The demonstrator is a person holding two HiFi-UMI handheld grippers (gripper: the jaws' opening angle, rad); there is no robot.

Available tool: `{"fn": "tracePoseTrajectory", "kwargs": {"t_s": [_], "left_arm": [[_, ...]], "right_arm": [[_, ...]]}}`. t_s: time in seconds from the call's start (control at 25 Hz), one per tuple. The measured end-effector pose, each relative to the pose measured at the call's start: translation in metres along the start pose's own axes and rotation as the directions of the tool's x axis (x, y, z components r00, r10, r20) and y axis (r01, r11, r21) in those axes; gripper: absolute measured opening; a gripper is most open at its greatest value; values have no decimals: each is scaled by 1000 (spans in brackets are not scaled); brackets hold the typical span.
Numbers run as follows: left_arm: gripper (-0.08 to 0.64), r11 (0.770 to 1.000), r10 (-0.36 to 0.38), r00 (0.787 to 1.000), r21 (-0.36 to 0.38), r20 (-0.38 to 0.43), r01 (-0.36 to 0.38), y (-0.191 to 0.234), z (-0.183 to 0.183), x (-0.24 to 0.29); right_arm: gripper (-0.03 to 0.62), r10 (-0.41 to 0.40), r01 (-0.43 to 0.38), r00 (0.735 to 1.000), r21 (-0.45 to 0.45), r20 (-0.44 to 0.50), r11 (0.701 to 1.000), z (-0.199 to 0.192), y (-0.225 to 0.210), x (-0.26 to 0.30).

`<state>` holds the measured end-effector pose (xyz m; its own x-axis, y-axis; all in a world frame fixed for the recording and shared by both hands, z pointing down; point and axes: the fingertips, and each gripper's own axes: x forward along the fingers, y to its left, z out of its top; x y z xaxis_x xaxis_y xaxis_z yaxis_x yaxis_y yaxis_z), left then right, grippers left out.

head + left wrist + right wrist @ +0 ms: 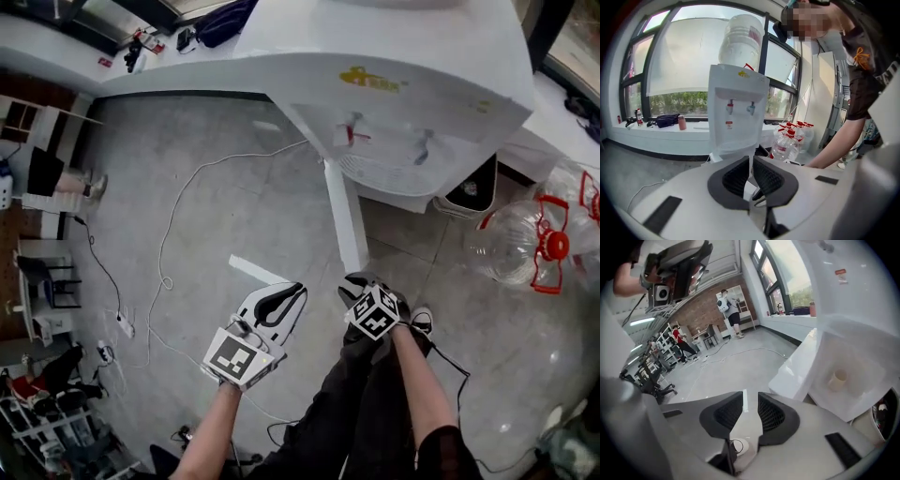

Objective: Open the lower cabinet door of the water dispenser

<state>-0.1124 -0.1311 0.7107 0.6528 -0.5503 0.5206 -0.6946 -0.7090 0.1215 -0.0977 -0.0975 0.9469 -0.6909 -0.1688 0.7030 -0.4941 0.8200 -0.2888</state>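
Head view, water dispenser point(394, 103) upper centre, lower door point(343, 214) swung out edge-on, left gripper point(286, 302) and right gripper point(356, 287) below, left gripper view, jaws clenched, empty, right gripper view, jaws slightly parted, empty, cup point(837, 379) inside open cabinet, right.

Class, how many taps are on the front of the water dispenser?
2: the red tap and the blue tap, side by side on the water dispenser front; none seem hidden.
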Motion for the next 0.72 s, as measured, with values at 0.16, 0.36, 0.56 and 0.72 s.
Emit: {"fn": "tracePoseTrajectory", "kwargs": {"t_s": [0.16,0.36,0.56,0.72], "left_arm": [[26,995,85,996,-56,-2,-85,17,-21,-31],[26,982,156,987,-100,-27,-158,50,-47,-74],[26,963,223,975,-150,-22,-224,68,-69,-106],[26,942,280,959,-179,-52,-285,85,-80,-122]], "right_arm": [[110,109,-111,994,-116,-22,987,23,26,18],[116,216,-227,974,-189,-75,956,50,63,58],[147,274,-301,953,-291,-133,908,64,93,90],[146,312,-356,933,-360,-178,862,73,107,113]]}}
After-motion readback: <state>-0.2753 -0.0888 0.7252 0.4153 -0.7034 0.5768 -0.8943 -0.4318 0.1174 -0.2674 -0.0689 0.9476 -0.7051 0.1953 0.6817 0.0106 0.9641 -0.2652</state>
